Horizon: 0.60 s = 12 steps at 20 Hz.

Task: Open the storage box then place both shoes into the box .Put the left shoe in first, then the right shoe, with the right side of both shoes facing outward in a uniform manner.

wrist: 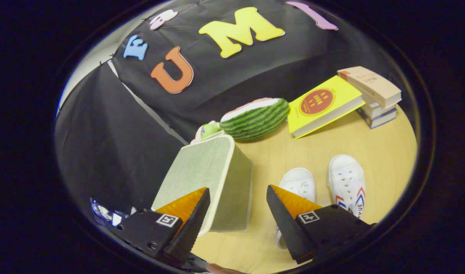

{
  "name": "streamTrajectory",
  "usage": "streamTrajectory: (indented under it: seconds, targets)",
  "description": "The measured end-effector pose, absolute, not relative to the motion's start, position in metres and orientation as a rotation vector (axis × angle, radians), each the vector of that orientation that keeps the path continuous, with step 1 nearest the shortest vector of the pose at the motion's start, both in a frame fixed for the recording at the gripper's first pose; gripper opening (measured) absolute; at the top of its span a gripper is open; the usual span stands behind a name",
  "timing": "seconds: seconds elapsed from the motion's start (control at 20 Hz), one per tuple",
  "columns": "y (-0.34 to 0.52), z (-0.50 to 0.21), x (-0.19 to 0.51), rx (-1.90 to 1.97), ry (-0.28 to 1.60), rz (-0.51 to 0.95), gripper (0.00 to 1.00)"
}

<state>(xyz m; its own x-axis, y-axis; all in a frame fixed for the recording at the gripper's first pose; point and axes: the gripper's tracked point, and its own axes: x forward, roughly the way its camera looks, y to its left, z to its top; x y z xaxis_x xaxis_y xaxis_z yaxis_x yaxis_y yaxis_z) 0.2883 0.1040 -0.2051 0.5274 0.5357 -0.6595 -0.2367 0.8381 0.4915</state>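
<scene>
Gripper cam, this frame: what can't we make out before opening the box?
- Storage box: the left finger covers its near corner; no latch or opening edge can be made out. Lid looks shut.
- Nearer white shoe: its rear half is hidden behind the right finger.
- Farther white shoe: its heel is hidden by the gripper body.
- Green toy behind the box: mostly hidden by the box and the watermelon plush.
- Gripper jaws stand open, touching nothing.

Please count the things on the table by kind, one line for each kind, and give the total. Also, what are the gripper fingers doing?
Storage box: 1, lid closed
White shoes: 2
Books: 4, one yellow book leaning on a stack of three
Watermelon toy: 1
Small green toy: 1
Total: 9
The gripper is open, holding nothing, with the box's near corner between its fingers.
</scene>
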Motion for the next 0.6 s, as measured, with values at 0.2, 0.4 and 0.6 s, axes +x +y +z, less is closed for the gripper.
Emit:
streamTrajectory:
  seconds: [0.2,0.4,0.6]
  targets:
    - [0.132,-0.217,0.299,0.537,1.055,0.602,0.91]
    - [0.146,-0.222,0.310,0.642,1.105,0.716,0.82]
    - [0.176,-0.221,0.299,0.884,1.255,0.830,0.54]
